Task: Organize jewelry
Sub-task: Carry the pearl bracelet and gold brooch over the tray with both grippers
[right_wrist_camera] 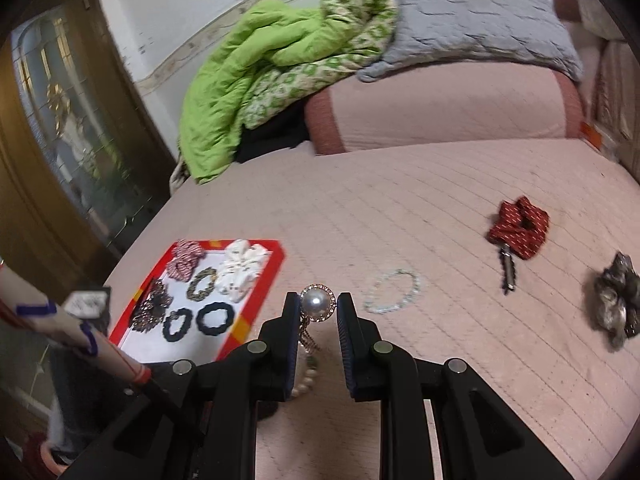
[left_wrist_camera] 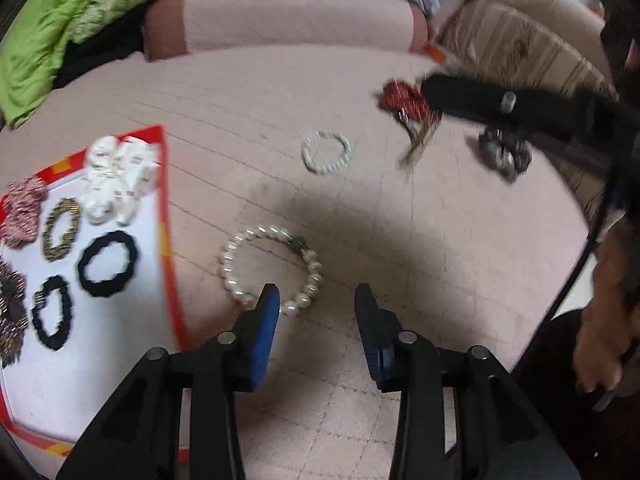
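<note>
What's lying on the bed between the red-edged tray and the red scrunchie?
In the right wrist view, between the tray and the red scrunchie, a small pale beaded bracelet lies on the pink bedspread.

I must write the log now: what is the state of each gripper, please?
Left gripper: jaws open, holding nothing, above the pearl bracelet.
Right gripper: jaws closed on a pearl earring.

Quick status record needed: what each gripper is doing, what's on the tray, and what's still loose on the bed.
left gripper: open, nothing between the fingers, over the pearl bracelet
right gripper: shut on a pearl brooch with a dangling chain
tray: red rim, holds six scrunchies, two of them black
loose on bed: pearl bracelet, small white bead bracelet, red scrunchie, grey scrunchie, dark clip
</note>
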